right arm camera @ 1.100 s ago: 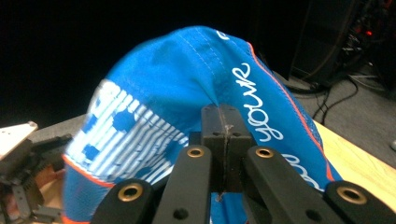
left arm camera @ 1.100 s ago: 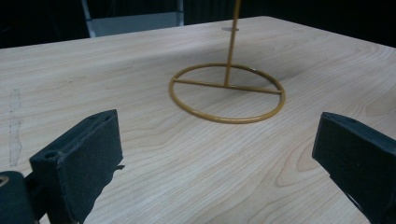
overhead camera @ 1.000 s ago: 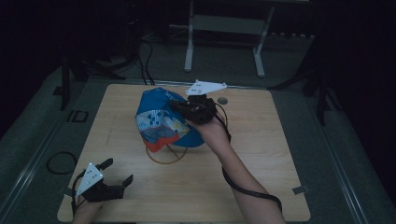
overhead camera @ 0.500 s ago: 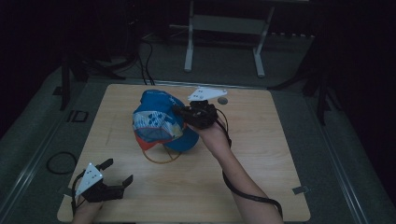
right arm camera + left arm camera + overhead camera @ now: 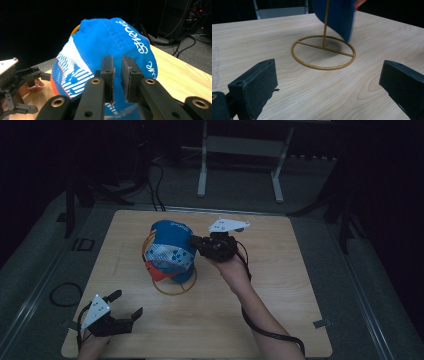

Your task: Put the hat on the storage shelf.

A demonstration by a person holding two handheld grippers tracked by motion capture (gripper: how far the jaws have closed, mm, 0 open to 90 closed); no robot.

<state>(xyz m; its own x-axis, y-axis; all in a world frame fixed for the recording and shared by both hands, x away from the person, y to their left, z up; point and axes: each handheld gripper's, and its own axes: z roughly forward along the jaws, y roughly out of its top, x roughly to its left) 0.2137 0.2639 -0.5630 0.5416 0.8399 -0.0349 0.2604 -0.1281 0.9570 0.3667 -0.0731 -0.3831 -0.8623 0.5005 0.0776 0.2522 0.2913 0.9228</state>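
A wooden table (image 5: 280,320) stands in a dim room. At its near left corner the left gripper (image 5: 131,306) rests low in a hand, cut off by the frame edge, its two black jaws spread wide with nothing between them; in the left gripper view the pads (image 5: 254,87) frame bare wood. Ahead of them sits a thin gold wire stand (image 5: 323,52), a ring base with a crossbar and an upright rod that runs up behind blue cloth. On that stand, at the middle of the table, hangs a blue cap (image 5: 170,251) with a white-and-blue striped front panel and an orange-red brim edge. White script lettering runs along its side; in the right gripper view it (image 5: 140,37) is too slanted to read with certainty. To the right, a bare forearm reaches in from the bottom edge, bent at the wrist, and the hand points the right gripper (image 5: 196,245) leftward at the cap's right side, a grey three-cornered plate on top and a cable trailing along the arm. Its jaws stand narrow and have just been opening a little; a slim gap shows between the pads (image 5: 131,75), which rest against the cap's fabric, though whether any cloth is still pinched is hard to make out. Dark floor, cables and a metal frame leg lie beyond the table.
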